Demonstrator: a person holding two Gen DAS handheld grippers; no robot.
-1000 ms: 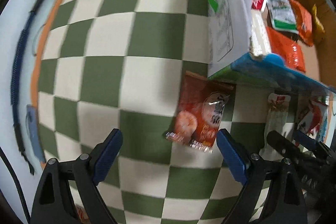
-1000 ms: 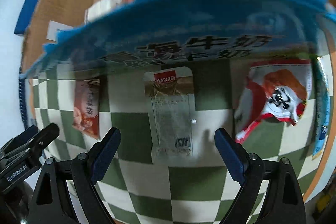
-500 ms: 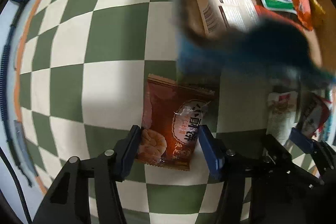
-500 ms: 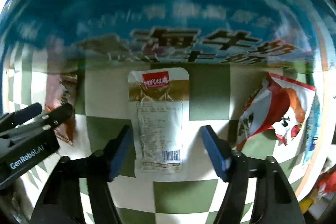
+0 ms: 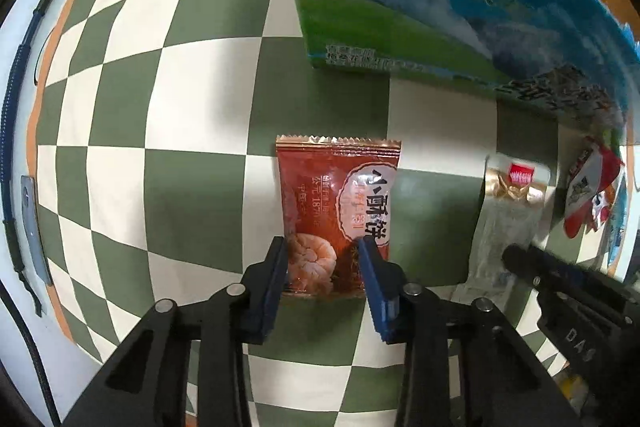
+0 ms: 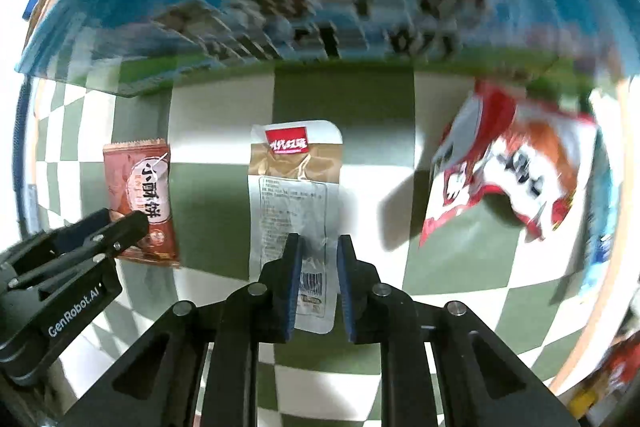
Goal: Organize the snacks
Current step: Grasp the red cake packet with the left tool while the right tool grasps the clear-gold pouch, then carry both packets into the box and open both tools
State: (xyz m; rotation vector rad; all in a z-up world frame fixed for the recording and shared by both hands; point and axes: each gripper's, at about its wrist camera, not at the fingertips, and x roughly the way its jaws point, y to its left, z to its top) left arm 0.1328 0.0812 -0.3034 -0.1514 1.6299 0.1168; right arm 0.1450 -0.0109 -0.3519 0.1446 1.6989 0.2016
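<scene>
A blue-and-green carton walls off the far side of the checkered worktop, whose left edge lies bare. The left tongs are closing on the near end of the red-brown biscuit packet. The right tongs are closing on the near end of the clear packet, which has a red label. "GenRobot.AI" marks the left tongs' body.

Three snack packets lie on the checked cloth: one reddish-brown biscuit packet, one clear-and-gold packet, one red-and-white bag (blurred). One blue-and-green carton stands at the far edge. Two grippers.
</scene>
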